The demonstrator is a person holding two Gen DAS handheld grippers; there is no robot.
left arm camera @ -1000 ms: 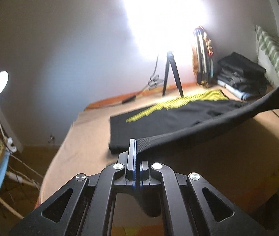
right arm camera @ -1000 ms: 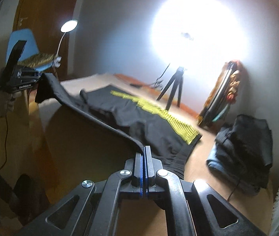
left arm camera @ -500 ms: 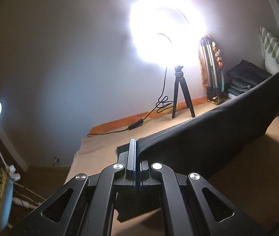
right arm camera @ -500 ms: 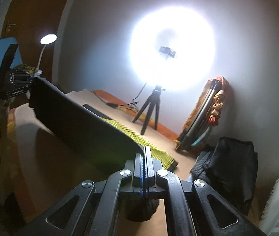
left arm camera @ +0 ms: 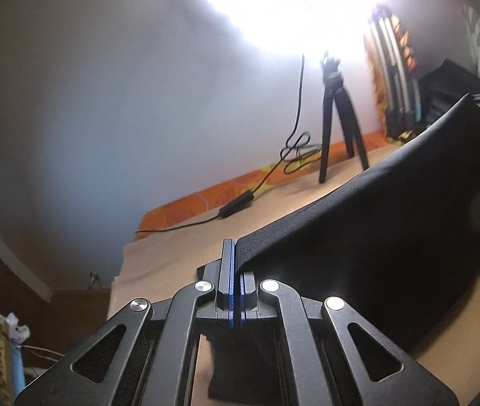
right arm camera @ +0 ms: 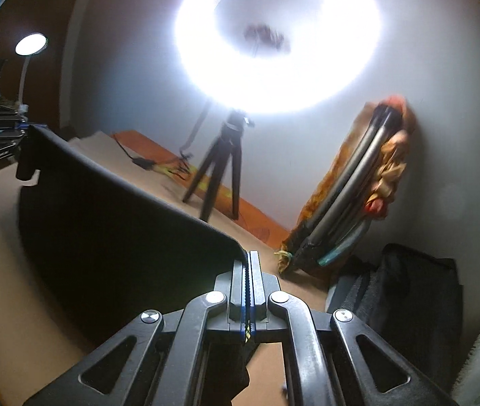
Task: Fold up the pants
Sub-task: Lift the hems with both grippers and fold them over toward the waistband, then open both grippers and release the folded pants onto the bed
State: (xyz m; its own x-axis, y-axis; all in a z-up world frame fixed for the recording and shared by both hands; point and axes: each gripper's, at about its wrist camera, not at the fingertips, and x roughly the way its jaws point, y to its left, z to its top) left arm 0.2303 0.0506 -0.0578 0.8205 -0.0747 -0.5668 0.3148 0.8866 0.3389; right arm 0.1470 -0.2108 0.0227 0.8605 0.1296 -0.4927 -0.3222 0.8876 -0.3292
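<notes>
Black pants [left arm camera: 392, 223] stretched aloft, left gripper [left arm camera: 236, 270] and right gripper [right arm camera: 249, 280] level, jaws clamped on its edge

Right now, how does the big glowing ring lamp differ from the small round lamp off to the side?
The big ring light is a hollow circle on a black tripod; the small round desk lamp is a solid disc on a thin white neck. The ring light blazes far larger and brighter, and stands central, the desk lamp far left. Both are lit.

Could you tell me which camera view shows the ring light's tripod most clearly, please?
The right wrist view: the tripod stands whole, its three legs spread beneath the ring light. The left wrist view shows the tripod blurred, its top lost in glare.
</notes>
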